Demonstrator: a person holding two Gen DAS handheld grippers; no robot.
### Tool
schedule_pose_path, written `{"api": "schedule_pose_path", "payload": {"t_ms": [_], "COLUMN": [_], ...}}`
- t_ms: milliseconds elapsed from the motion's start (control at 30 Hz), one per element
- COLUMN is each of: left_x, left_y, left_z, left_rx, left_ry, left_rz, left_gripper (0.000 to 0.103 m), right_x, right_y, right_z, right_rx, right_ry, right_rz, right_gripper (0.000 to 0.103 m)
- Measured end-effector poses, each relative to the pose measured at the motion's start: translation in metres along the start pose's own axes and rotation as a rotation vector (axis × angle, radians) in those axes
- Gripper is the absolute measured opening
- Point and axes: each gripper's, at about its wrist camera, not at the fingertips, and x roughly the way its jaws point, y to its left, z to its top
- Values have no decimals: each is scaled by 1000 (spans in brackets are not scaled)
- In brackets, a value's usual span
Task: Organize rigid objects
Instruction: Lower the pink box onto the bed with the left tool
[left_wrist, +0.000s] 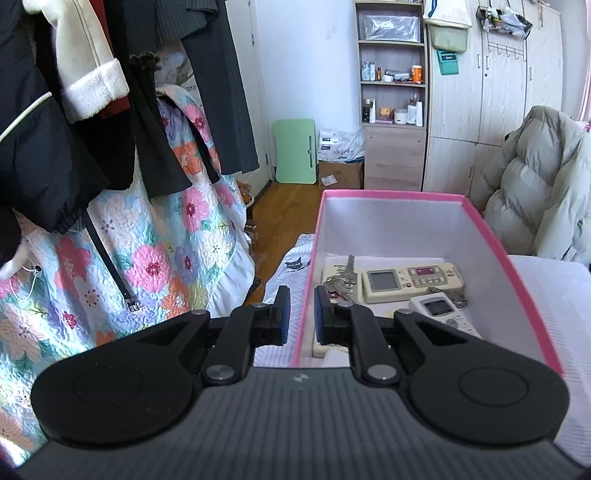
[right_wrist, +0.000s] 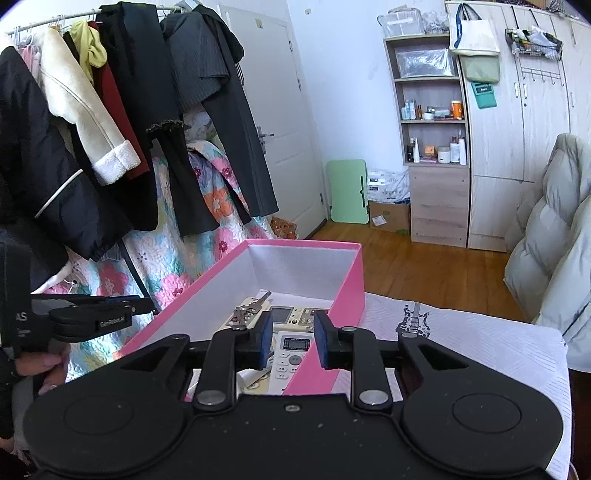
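Both grippers empty, fingers apart: left gripper (left_wrist: 299, 312) narrow gap astride left wall of pink box (left_wrist: 509, 258); right gripper (right_wrist: 293, 341) wider, over right wall; likely just after drop-off; next move: find another loose item. Inside box: white remote (right_wrist: 291, 354), beige remote (left_wrist: 410, 280), keys (left_wrist: 341, 278). Right view alone shows person's hand (right_wrist: 44, 363) and guitar print (right_wrist: 413, 321) on cloth; left view alone cat print (left_wrist: 297, 264).

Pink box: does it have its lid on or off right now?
Off. The pink box is open-topped: white inner walls, keys and two remote controls show inside.

Left claw (left_wrist: 299, 314) low at frame centre, jaws slightly parted, empty; right claw (right_wrist: 293, 338) likewise, jaws wider, nothing gripped.
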Motion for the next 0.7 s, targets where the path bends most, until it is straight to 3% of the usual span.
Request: {"api": "schedule_pose_path", "payload": {"t_ms": [167,300,567,700], "left_x": [-26,-42,-59,-66], "left_y": [-9,-20,-36,-42], "left_z": [-3,-3,-2,-4], "left_rx": [7,14,10,15], "left_ry": [-18,-26,-15,-15], "left_rz": [-23,-41,-107,-117], "left_gripper": [14,17,35,43], "right_x": [-8,-20,-43,-50], "right_y": [2,-1,-3,-3], "right_z": [-5,-8,-13,-15], "right_rx": [-18,8,10,16], "right_ry": [1,-11,-36,-35], "right_rz": [-35,-15,-52,-81], "right_gripper": [34,36,55,59]}}
